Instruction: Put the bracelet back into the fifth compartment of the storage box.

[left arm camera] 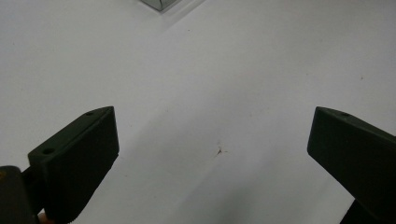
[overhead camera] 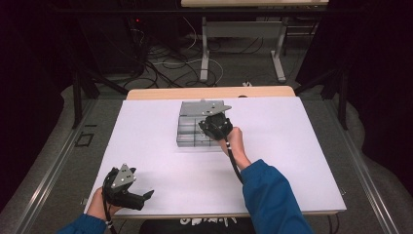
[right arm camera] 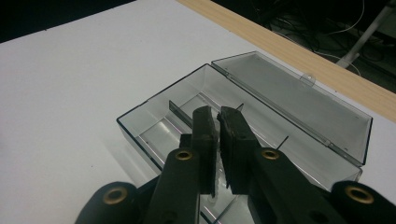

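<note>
A clear plastic compartment box [overhead camera: 187, 132] lies in the middle of the white table top [overhead camera: 292, 146], its lid [right arm camera: 299, 100] folded open toward the far edge. Thin clear dividers [right arm camera: 180, 112] split its inside. My right gripper [right arm camera: 218, 114] hangs over the box's open compartments with the jaws nearly together and shut; I see nothing clearly held between them. From above, the right gripper [overhead camera: 214, 126] sits over the box's right part. My left gripper [overhead camera: 141, 197] rests near the table's front left corner, open, with bare table between its fingers [left arm camera: 79, 154].
A wooden table edge [right arm camera: 289, 51] runs behind the box. Beyond it are cables on the floor and a second table's metal legs [overhead camera: 204, 48]. One corner of the box [left arm camera: 159, 3] shows far ahead of the left gripper.
</note>
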The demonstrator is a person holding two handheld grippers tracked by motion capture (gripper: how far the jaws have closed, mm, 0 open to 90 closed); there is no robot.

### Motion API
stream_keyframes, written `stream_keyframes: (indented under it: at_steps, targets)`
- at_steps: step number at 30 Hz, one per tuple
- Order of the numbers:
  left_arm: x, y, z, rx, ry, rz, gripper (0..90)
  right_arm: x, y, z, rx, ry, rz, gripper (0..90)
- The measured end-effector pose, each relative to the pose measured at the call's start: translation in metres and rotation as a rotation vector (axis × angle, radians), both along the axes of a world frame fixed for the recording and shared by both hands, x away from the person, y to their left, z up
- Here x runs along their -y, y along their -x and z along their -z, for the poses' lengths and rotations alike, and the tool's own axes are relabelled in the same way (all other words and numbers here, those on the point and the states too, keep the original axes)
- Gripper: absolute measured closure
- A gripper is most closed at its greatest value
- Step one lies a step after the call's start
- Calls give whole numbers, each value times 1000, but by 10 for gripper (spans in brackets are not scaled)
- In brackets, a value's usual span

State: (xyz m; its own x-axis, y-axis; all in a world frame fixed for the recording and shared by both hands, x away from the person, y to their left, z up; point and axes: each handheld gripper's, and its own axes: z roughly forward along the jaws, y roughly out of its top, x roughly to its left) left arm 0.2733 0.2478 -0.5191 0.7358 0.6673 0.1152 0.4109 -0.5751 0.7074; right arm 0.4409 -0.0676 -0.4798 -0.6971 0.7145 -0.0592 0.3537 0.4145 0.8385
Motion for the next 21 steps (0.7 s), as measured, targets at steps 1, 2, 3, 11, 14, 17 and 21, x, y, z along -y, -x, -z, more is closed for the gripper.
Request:
stream_keyframes:
  at_steps: [1,2,3,11,14,17,21]
  targets:
    - [0,0,0,0,0,0,22,0,0,1,-2,4,1,847]
    - [0,1,0,-10,10,-3,22,-1,0,2,-3,11,3,847]
    - [0,0,0,-3,3,0,22,-1,0,2,-18,29,1,847]
    - [1,0,1,-9,8,-3,22,-5,-3,12,-28,40,7,846]
    - [1,0,1,-10,9,-2,22,-4,-3,15,-41,66,10,845]
    - [1,1,1,-11,11,-3,22,-5,-4,19,-43,63,19,845]
    - [1,0,1,-11,9,-1,22,-5,-6,24,-66,74,19,844]
